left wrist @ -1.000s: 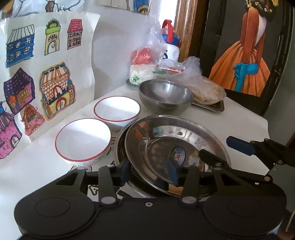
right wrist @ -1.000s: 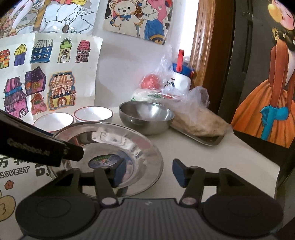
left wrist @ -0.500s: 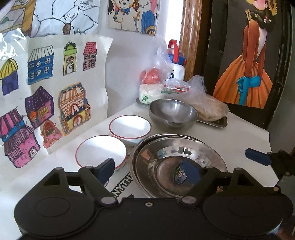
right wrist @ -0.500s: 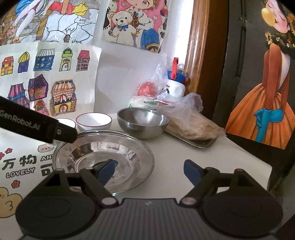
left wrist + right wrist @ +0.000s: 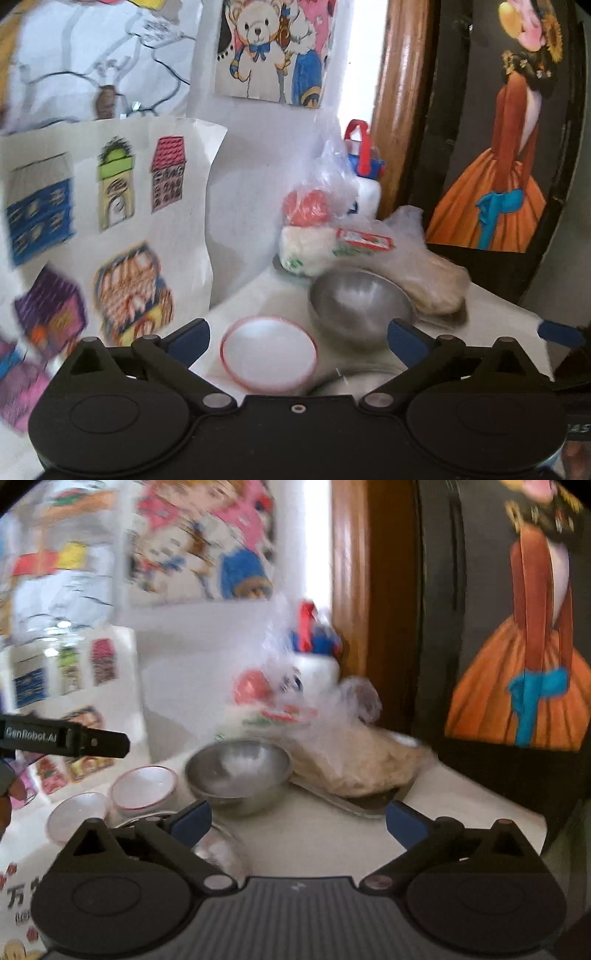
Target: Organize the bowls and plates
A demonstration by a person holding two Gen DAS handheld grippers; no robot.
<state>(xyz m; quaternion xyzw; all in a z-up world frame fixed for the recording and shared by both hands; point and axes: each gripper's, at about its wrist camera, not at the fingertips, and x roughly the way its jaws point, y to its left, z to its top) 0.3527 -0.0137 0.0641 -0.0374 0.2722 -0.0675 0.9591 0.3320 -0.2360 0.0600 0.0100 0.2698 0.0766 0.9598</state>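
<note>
My left gripper (image 5: 299,334) hangs above the table, its jaws opening wide with nothing between them. Beyond its fingertips sits a white bowl with a red rim (image 5: 269,354), and a steel bowl (image 5: 360,310) stands behind it to the right. Only a sliver of the steel plates (image 5: 369,371) shows over the gripper body. My right gripper (image 5: 298,823) is likewise opening and holds nothing. In its view the steel bowl (image 5: 238,771) is straight ahead, two white bowls (image 5: 142,788) (image 5: 75,816) lie to the left, and the stacked steel plates (image 5: 218,849) sit under its left finger.
A metal tray with bagged flatbread (image 5: 354,768) and food bags with a white bottle (image 5: 364,184) fill the back corner. Paper drawings (image 5: 110,206) lean on the wall at left. A dark painted panel (image 5: 498,166) stands past the table's right edge (image 5: 480,797).
The left gripper let go of the steel plate's rim. Both grippers opened wide and drew back and up, so the plates have slid mostly out of view below them.
</note>
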